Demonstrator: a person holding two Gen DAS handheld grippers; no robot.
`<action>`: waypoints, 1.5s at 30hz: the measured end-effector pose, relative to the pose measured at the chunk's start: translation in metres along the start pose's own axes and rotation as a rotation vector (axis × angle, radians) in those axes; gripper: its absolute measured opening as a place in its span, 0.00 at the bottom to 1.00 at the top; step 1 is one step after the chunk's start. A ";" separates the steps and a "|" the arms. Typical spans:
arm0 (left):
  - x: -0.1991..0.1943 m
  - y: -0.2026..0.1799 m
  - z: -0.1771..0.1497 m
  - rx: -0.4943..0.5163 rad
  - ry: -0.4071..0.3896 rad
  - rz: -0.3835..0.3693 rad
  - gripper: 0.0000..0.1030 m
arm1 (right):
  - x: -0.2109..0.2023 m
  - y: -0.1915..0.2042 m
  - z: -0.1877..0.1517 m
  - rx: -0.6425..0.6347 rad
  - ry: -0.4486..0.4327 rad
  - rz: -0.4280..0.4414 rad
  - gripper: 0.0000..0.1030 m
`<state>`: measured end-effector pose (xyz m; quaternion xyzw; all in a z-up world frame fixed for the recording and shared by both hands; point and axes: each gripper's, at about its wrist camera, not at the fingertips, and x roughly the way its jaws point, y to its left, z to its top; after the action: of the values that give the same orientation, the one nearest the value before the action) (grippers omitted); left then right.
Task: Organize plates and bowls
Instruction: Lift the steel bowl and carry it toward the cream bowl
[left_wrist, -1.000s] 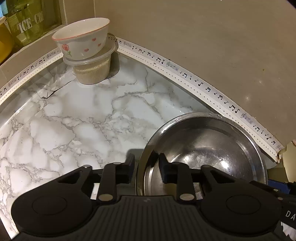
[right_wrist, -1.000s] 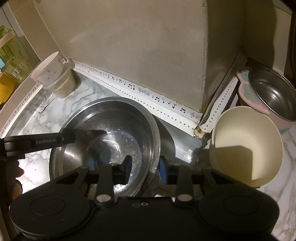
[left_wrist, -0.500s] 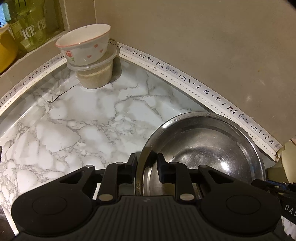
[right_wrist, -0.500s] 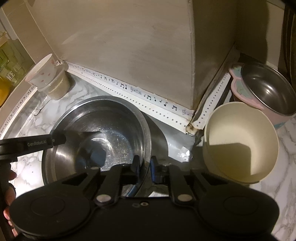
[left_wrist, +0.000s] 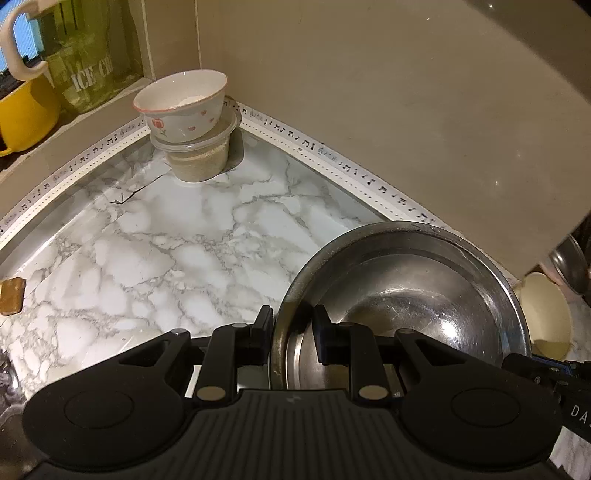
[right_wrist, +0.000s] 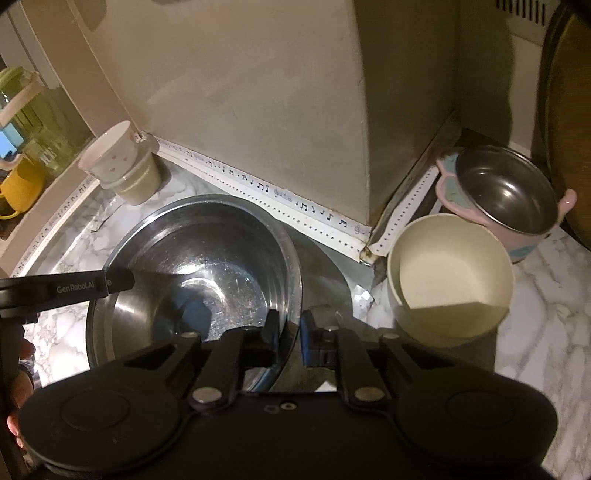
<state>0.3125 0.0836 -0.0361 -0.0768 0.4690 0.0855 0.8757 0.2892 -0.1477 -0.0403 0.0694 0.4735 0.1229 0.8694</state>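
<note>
A large steel bowl (left_wrist: 406, 295) is held over the marble counter by both grippers. My left gripper (left_wrist: 291, 325) is shut on its left rim, one finger inside and one outside. My right gripper (right_wrist: 288, 330) is shut on its right rim (right_wrist: 291, 266) the same way. The left gripper's side (right_wrist: 66, 288) shows across the bowl in the right wrist view. A cream bowl (right_wrist: 450, 273) stands to the right, with a smaller steel bowl in a pink holder (right_wrist: 506, 192) behind it. A white flowered bowl (left_wrist: 181, 105) sits on a plastic container (left_wrist: 197, 162) in the far corner.
A beige wall block (right_wrist: 258, 110) juts out behind the steel bowl. A yellow mug (left_wrist: 22, 114) and a green jar (left_wrist: 92, 62) stand on the ledge at left. A small brown block (left_wrist: 13, 301) lies at the counter's left edge.
Both grippers closed further onto the steel bowl's rim. The views have drawn back and up slightly, with the bowl staying between the fingers.
</note>
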 end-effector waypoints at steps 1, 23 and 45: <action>-0.005 -0.001 -0.002 0.002 -0.004 0.000 0.21 | -0.004 0.000 -0.002 0.001 -0.004 0.002 0.12; -0.092 -0.066 -0.066 0.142 -0.002 -0.077 0.21 | -0.115 -0.042 -0.067 0.050 -0.066 -0.041 0.11; -0.091 -0.192 -0.144 0.327 0.075 -0.149 0.21 | -0.162 -0.156 -0.134 0.179 -0.034 -0.142 0.10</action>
<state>0.1885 -0.1409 -0.0287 0.0287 0.5021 -0.0600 0.8622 0.1152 -0.3416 -0.0194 0.1152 0.4716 0.0170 0.8741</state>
